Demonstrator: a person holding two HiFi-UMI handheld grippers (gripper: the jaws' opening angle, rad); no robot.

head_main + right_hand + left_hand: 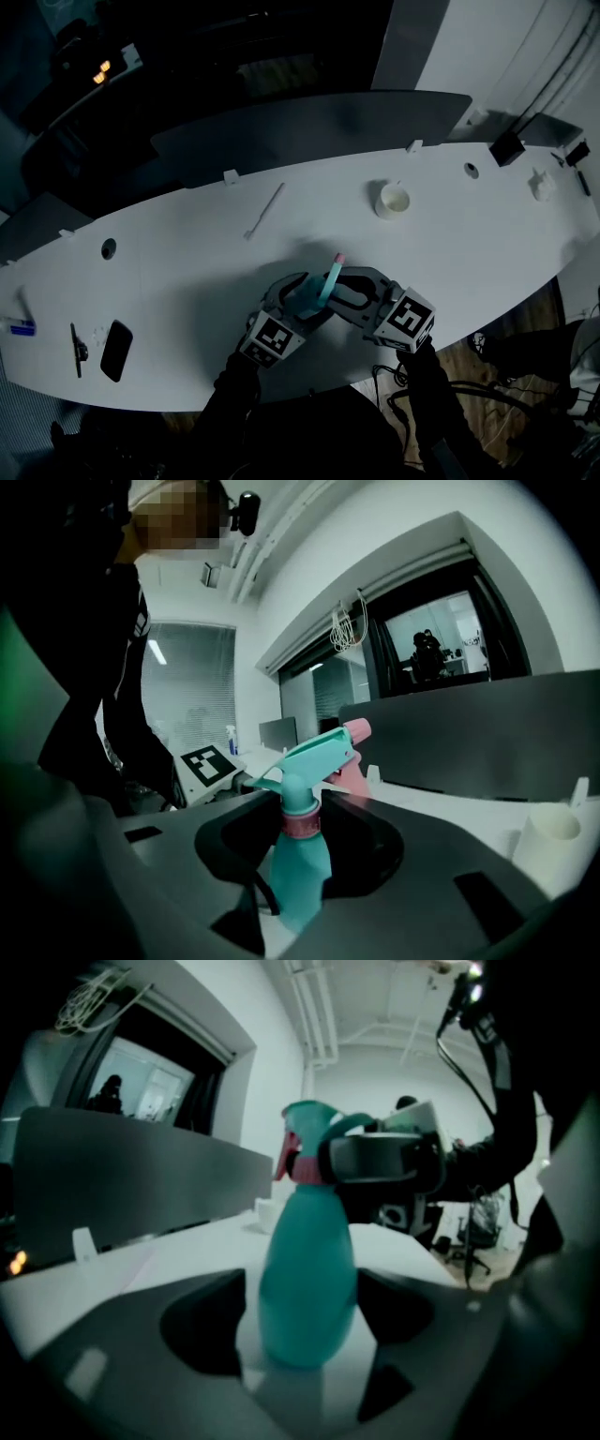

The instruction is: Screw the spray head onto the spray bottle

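Found left claw (302,1309) clamped on body of spray bottle (307,1241), right claw (296,821) pinched on pink collar (301,825) of spray head (314,757) already seated above; judged threading under way, final tightening and release outstanding.

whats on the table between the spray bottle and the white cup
Nothing: in the head view the table between the bottle and the cup is bare.

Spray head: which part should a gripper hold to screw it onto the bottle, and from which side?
Hold the pink collar under the spray head, coming from the side, across the neck. The collar is round and turns about the spray bottle's axis, while the nozzle sticks out sideways. The right gripper grips there, and the left gripper clamps the body.
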